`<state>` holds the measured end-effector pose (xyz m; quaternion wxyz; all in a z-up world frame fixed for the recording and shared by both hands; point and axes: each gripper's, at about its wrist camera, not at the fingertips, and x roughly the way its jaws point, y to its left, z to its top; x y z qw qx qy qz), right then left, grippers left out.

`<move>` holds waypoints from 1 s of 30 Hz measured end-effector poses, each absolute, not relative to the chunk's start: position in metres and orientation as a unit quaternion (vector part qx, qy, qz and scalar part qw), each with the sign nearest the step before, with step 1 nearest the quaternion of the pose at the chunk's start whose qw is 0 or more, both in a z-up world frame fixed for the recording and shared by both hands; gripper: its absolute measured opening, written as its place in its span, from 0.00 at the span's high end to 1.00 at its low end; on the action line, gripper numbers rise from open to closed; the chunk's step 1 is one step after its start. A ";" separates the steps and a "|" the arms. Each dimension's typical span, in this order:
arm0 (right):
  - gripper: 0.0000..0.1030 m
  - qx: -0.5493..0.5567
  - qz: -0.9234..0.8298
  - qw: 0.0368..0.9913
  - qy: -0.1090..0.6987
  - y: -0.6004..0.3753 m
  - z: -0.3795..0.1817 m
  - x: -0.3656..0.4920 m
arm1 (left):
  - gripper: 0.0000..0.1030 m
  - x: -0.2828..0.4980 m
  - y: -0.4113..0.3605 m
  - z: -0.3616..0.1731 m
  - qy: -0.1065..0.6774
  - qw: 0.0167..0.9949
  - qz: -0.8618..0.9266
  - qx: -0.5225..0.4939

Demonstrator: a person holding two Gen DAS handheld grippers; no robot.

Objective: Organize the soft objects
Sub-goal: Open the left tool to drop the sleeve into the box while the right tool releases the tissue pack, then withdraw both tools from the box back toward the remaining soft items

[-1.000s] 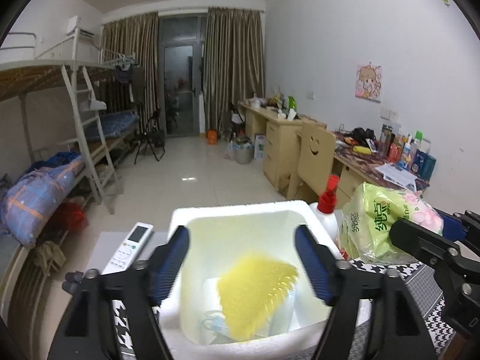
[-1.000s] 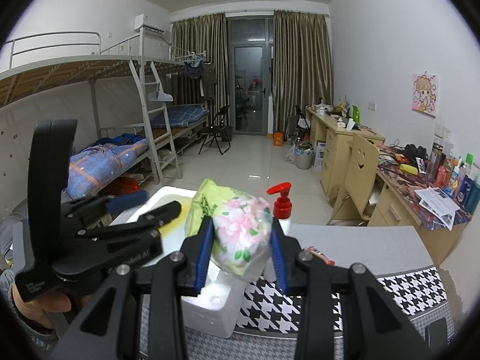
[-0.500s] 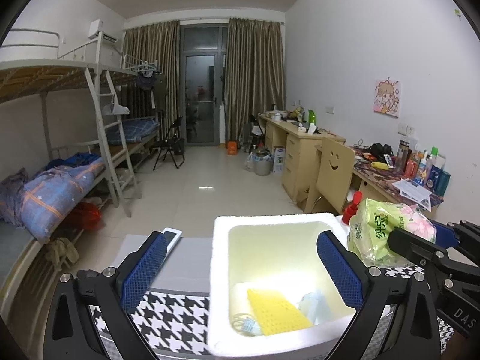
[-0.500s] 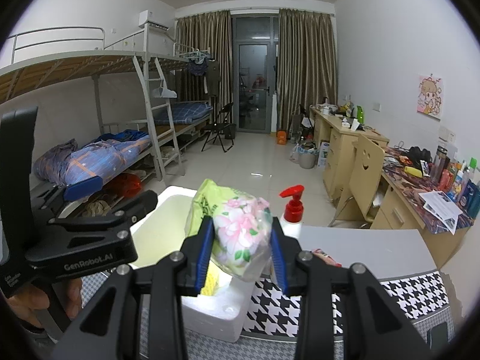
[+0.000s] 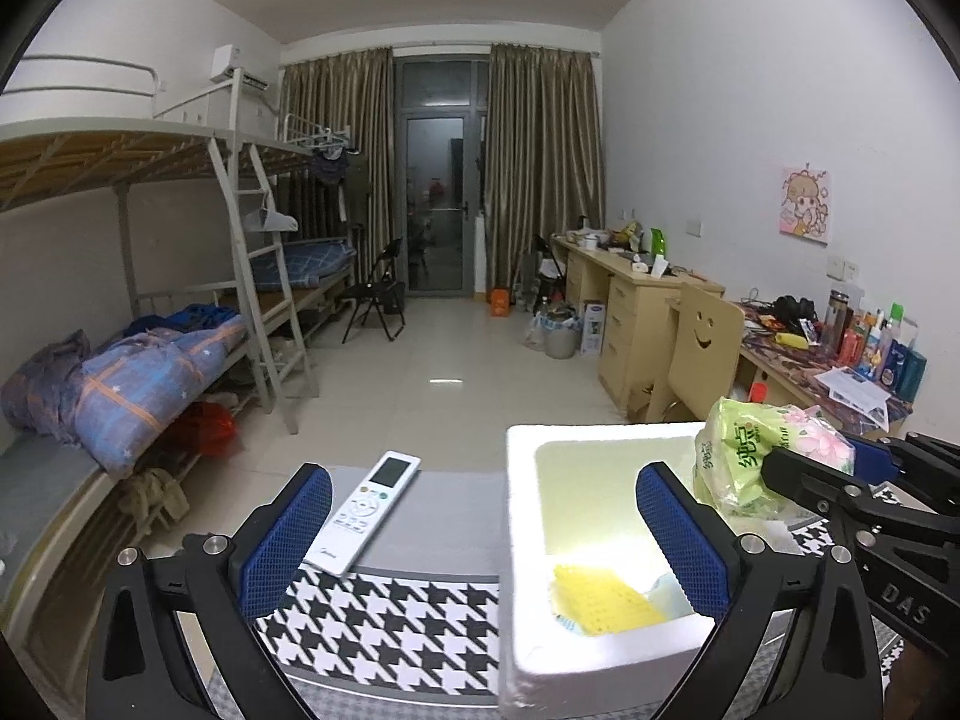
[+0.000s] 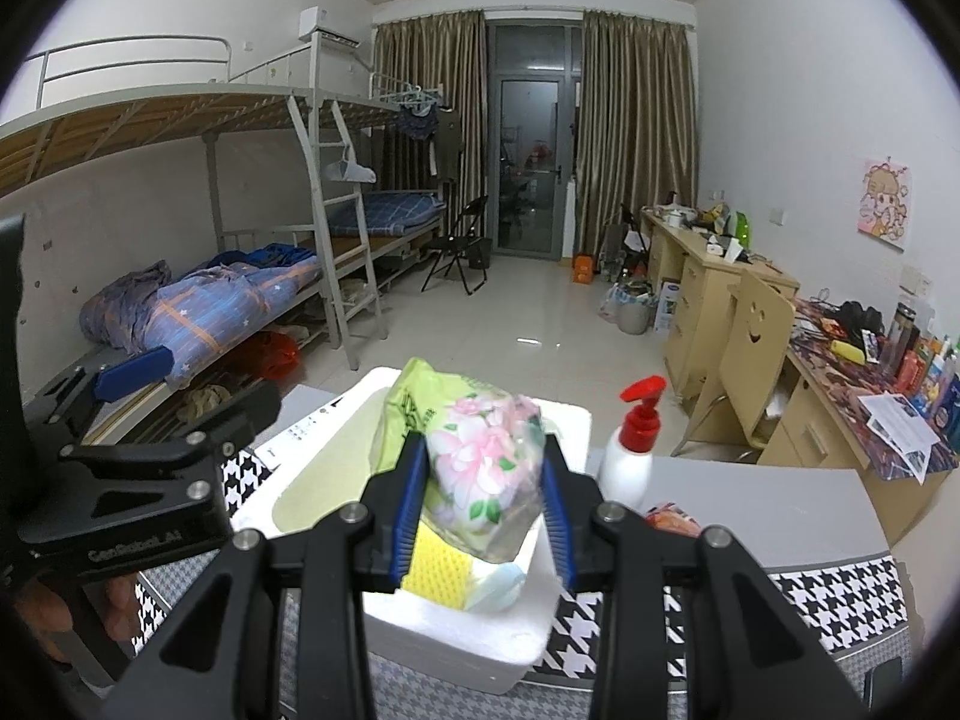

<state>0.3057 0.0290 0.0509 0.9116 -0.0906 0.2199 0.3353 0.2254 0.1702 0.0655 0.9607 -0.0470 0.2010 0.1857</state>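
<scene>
Green pack: floral green plastic tissue pack [image 6: 474, 468] hung over the white foam box [image 6: 480, 648], pinched by the right gripper [image 6: 480, 522].
Left gripper [image 5: 486, 540]: fingers had just been opening, nothing between them.
Box: yellow sponge [image 5: 603, 597] lay inside.
Handling: probably light, squashy, slick film; best taken across its middle.

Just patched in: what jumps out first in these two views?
The right hand-held gripper clamps a floral tissue pack above the white foam box, where a yellow sponge lies. The left hand-held gripper stands wide open and empty, a white remote beyond it.
</scene>
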 end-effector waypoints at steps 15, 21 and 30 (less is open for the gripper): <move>0.60 -0.096 0.339 0.904 0.241 0.051 0.034 0.323 | 0.01 0.211 0.190 0.056 0.204 0.955 0.210 -0.056; 0.41 -0.099 0.344 0.899 0.250 0.057 0.026 0.329 | 0.01 0.210 0.192 0.054 0.206 0.954 0.211 -0.059; 0.24 -0.095 0.335 0.901 0.257 0.051 0.024 0.330 | 0.01 0.208 0.193 0.051 0.212 0.953 0.208 -0.061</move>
